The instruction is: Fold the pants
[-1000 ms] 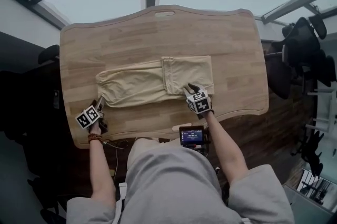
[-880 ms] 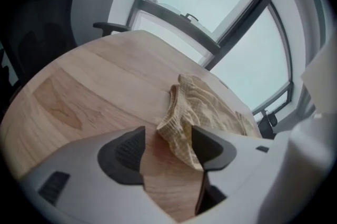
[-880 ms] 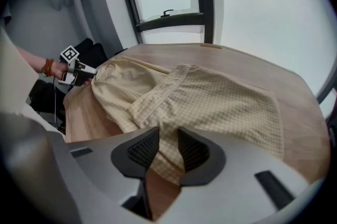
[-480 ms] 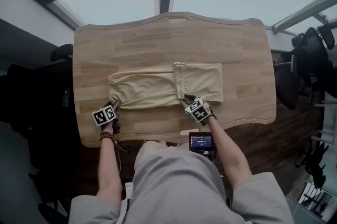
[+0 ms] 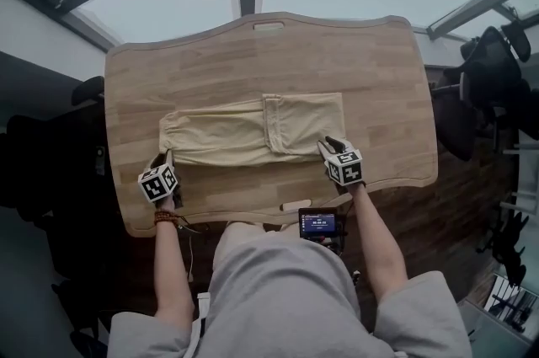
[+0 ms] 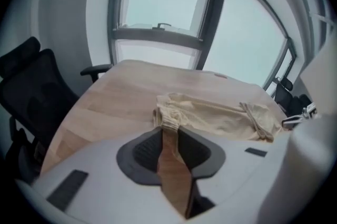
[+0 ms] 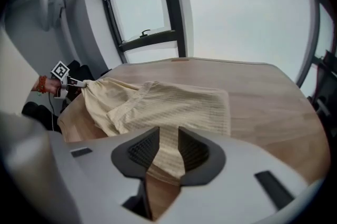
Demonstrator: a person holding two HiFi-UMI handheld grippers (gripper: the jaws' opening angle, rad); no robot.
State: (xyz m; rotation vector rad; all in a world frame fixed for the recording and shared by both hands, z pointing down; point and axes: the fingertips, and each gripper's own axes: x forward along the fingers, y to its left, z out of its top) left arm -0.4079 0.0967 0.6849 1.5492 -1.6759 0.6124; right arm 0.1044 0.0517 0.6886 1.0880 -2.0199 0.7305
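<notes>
- The tan pants lie across the middle of the wooden surface, with a folded layer over their right part.
- The left tongs have just been closing. They now stand nearly together, pinching the gathered left end of the pants at their tips, and the cloth there is drawn up off the wood.
- The right tongs stand about halfway apart over the near right edge of the pants. The cloth lies flat in the gap, not bunched by the pads.
- A small lit screen sits at the near edge of the surface.
</notes>
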